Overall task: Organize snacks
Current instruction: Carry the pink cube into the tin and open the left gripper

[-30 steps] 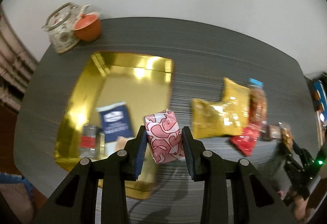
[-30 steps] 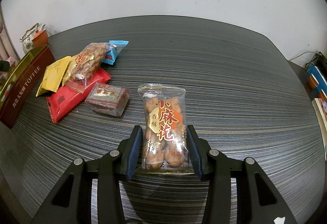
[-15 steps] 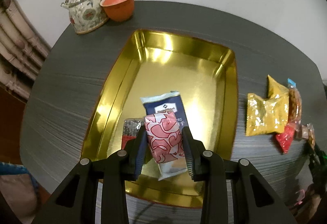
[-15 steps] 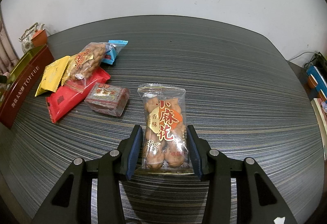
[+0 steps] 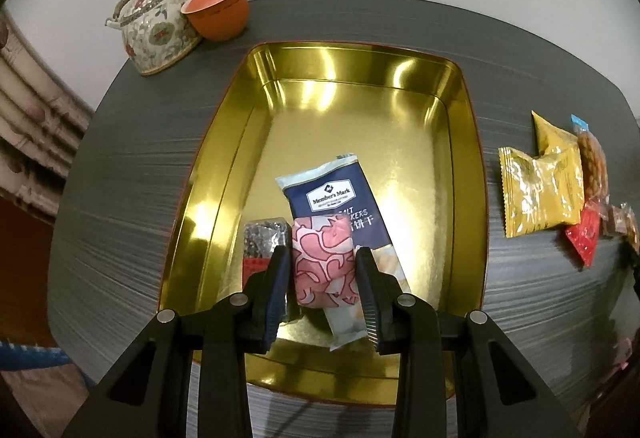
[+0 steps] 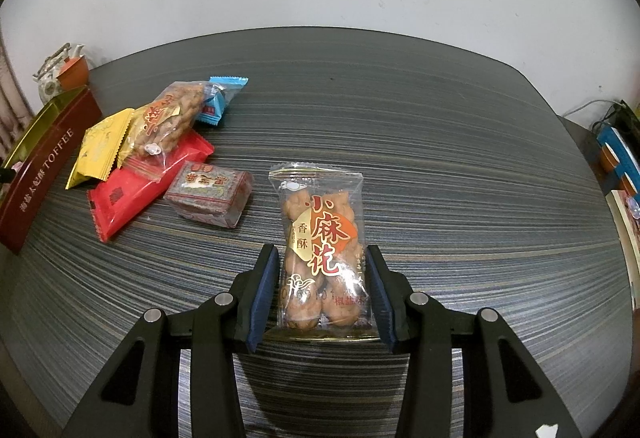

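Observation:
My left gripper (image 5: 321,252) is shut on a pink-and-white patterned snack (image 5: 323,270), held low over the near end of a gold tin (image 5: 466,174). In the tin lie a navy cracker packet (image 5: 334,192) and a small dark packet (image 5: 264,238), both partly hidden by the snack and fingers. My right gripper (image 6: 321,250) grips the sides of a clear packet of fried dough twists (image 6: 320,222) at the table surface. The tin (image 6: 44,166) shows as a maroon box at the far left of the right wrist view.
A floral teapot (image 5: 154,26) and an orange cup (image 5: 218,14) stand behind the tin. Right of it lie yellow packets (image 5: 540,190) and other snacks. In the right wrist view the pile holds a red packet (image 6: 128,194), a yellow packet (image 6: 100,150), a peanut bag (image 6: 168,122), a blue candy (image 6: 218,102) and a wrapped block (image 6: 212,194).
My left gripper carried the pink snack from the table beside the tin to over its inside and lower. The right gripper and its packet have not moved.

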Available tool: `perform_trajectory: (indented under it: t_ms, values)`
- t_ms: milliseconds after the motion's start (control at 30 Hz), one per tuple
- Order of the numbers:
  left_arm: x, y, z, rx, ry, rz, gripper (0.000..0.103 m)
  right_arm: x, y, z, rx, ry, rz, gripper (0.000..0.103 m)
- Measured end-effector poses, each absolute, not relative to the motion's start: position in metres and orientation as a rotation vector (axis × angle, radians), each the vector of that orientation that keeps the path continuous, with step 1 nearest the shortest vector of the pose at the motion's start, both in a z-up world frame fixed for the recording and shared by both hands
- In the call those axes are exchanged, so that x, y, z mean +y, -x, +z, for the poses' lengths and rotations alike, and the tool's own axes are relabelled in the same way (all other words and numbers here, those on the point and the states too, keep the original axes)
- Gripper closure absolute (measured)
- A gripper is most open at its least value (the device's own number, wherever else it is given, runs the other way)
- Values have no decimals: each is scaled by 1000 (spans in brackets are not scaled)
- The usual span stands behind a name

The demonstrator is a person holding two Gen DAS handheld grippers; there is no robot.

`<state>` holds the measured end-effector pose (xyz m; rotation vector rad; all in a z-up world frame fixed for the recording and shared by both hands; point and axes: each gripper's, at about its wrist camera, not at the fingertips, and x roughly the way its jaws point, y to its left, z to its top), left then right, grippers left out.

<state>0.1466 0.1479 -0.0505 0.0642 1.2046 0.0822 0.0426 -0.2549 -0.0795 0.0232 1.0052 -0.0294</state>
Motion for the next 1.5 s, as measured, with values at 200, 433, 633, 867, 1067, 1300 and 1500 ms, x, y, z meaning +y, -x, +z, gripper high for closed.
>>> perform_trajectory:
  t_ms: [200,433,633,867,1067,1300,1500]
  values:
    - [149,-144,-51,1191,-75,76,67,-257,-47,-80,1016,-26,-37,62]
    - [150,-139,-46,1172,-78,64,65,-255,-51,-79,1026,-27,-49,63]
    - [150,-130,-36,1129,-94,51,52,-250,-52,-79,1029,-24,-59,67]
    - [150,-116,-24,1073,-123,53,45,-246,-52,-79,1032,-25,-85,68]
    - [159,-99,-20,1037,-129,75,40,-245,-51,-73,1022,-35,-116,68]
    - [189,-85,-19,1009,-56,107,36,-247,-47,-55,994,-42,-159,68]
    - [207,-83,-15,991,-1,132,35,-228,-42,-21,935,-30,-130,68]
